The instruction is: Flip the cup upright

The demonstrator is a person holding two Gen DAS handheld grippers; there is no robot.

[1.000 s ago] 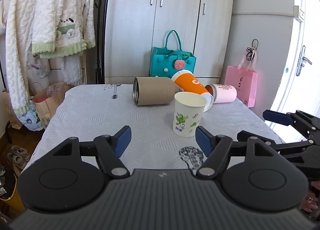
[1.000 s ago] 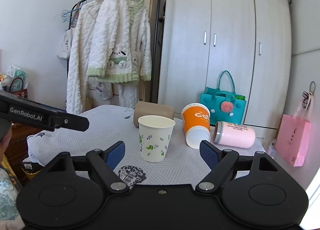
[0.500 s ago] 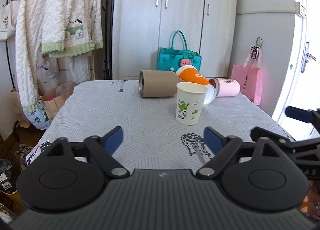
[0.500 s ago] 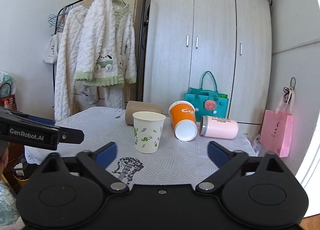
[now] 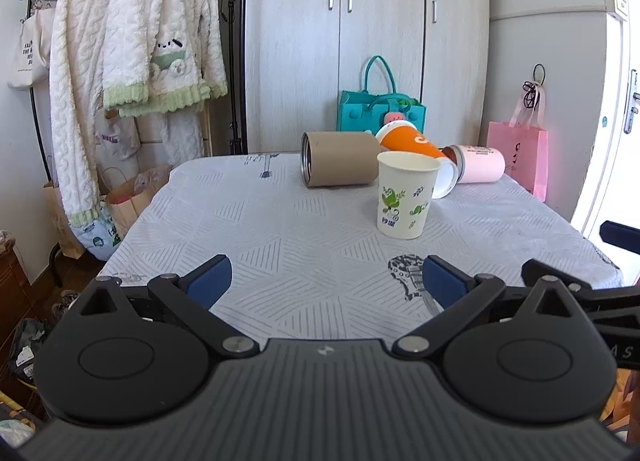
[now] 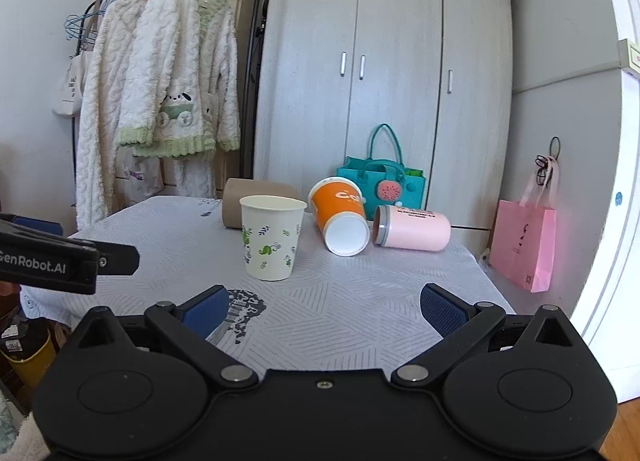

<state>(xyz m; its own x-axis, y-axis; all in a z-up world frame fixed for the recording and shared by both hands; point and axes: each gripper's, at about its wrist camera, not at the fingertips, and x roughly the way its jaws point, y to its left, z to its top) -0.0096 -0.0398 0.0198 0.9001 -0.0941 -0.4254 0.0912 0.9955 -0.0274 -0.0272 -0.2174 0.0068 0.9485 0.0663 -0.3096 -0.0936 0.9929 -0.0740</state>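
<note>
A white paper cup with green leaf print [image 5: 404,195] [image 6: 272,236] stands upright on the table. Behind it lie three cups on their sides: a brown tumbler [image 5: 338,164] [image 6: 240,201], an orange cup [image 5: 416,149] [image 6: 340,217] and a pink tumbler [image 5: 478,164] [image 6: 412,227]. My left gripper [image 5: 326,281] is open and empty, over the table's near edge, well short of the cups. My right gripper [image 6: 322,307] is open and empty, also back from the cups. The right gripper's finger shows at the right of the left wrist view [image 5: 622,237].
The table [image 5: 280,229] has a grey patterned cloth. Behind it stand a wardrobe [image 5: 360,41], a teal bag [image 5: 380,113] and a pink bag [image 5: 518,157]. A clothes rack with white robes [image 5: 132,61] is at the left. A door [image 5: 628,101] is at the right.
Both grippers have drawn back from the cups and risen a little; the cups look smaller and farther. The jaws have opened wider. The paper cup stays upright.
</note>
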